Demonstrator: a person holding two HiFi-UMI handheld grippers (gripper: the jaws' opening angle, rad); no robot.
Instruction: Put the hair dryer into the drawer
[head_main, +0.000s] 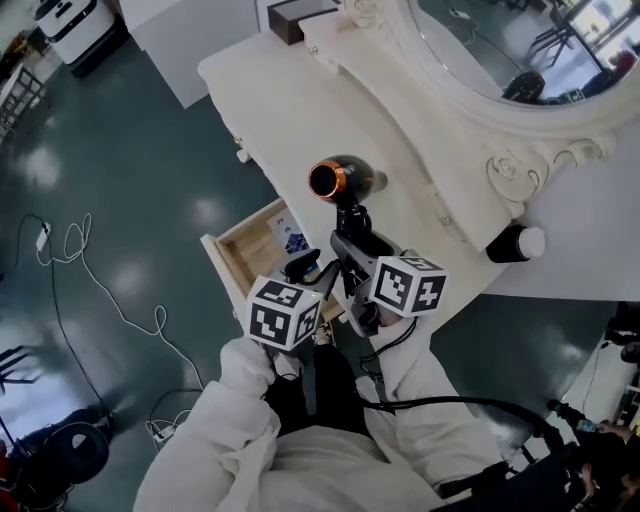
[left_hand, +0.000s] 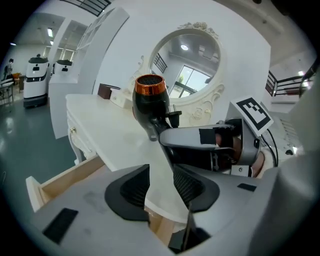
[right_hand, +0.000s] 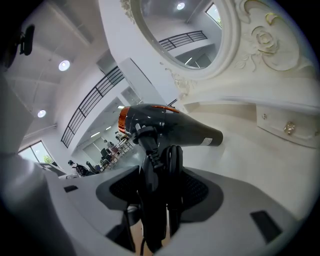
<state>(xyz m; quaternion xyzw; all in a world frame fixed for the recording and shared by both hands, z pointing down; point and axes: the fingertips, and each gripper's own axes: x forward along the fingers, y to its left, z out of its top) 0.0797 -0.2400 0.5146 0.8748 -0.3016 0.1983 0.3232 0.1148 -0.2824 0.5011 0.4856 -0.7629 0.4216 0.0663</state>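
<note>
A black hair dryer (head_main: 345, 180) with a copper-ringed nozzle stands upright over the front edge of the white dressing table (head_main: 290, 110). My right gripper (head_main: 350, 242) is shut on its handle and folded cord, seen up close in the right gripper view (right_hand: 157, 190) with the body (right_hand: 165, 125) above the jaws. The wooden drawer (head_main: 245, 250) stands pulled out below and to the left of the dryer. My left gripper (head_main: 305, 270) hovers over the drawer's near end, open (left_hand: 161, 187) with nothing between its pads; ahead of it are the dryer (left_hand: 150, 102) and the drawer (left_hand: 65, 177).
A small printed packet (head_main: 292, 238) lies inside the drawer. An oval mirror (head_main: 500, 50) in a carved frame rises behind the table, with a black-and-white jar (head_main: 515, 243) at the right and a brown box (head_main: 295, 18) at the back. White cables (head_main: 90, 290) trail across the dark floor.
</note>
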